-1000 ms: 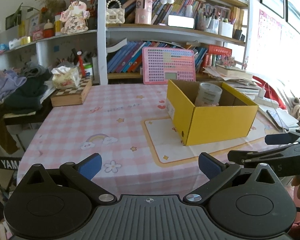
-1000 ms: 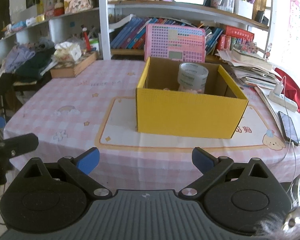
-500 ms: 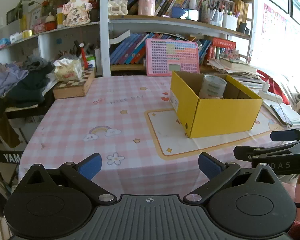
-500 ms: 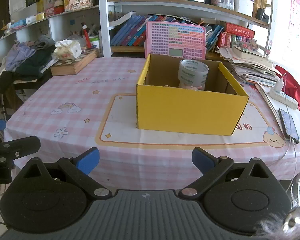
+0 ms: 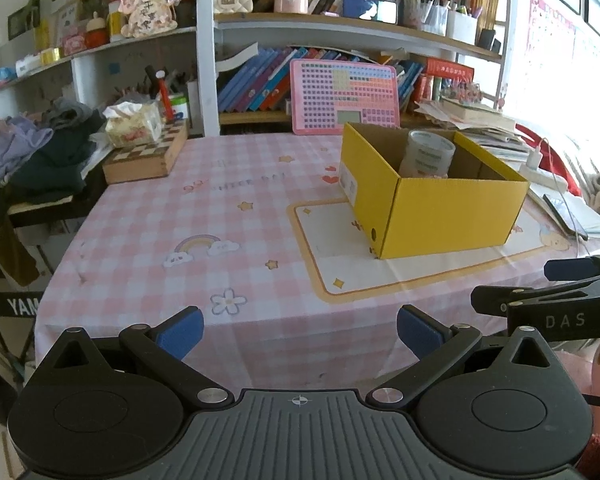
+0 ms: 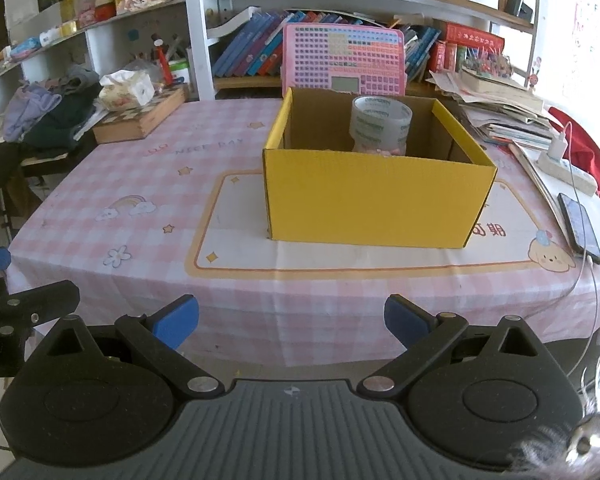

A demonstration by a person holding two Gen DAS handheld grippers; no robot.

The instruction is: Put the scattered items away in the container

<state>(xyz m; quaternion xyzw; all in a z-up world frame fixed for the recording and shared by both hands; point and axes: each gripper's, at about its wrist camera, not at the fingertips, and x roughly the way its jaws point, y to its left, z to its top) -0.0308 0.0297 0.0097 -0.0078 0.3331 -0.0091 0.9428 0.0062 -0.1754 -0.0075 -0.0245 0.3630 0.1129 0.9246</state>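
Left hand-held gripper [image 5: 298, 330]: hung spread and empty off the near edge of the bench [image 5: 148, 216].
Right hand-held gripper [image 6: 291, 316]: likewise spread wide, gripping nothing.
Open yellow cardboard box [image 6: 376, 196]: stood on the pink checked cloth at 12 o'clock from the right one.
Clear tape roll [image 6: 381, 120]: sat inside that box, toward its back wall.

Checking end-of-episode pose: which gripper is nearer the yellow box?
Right, slightly. The right gripper faces the yellow box head-on from the table's near edge; the left gripper sits further left, seeing its corner.
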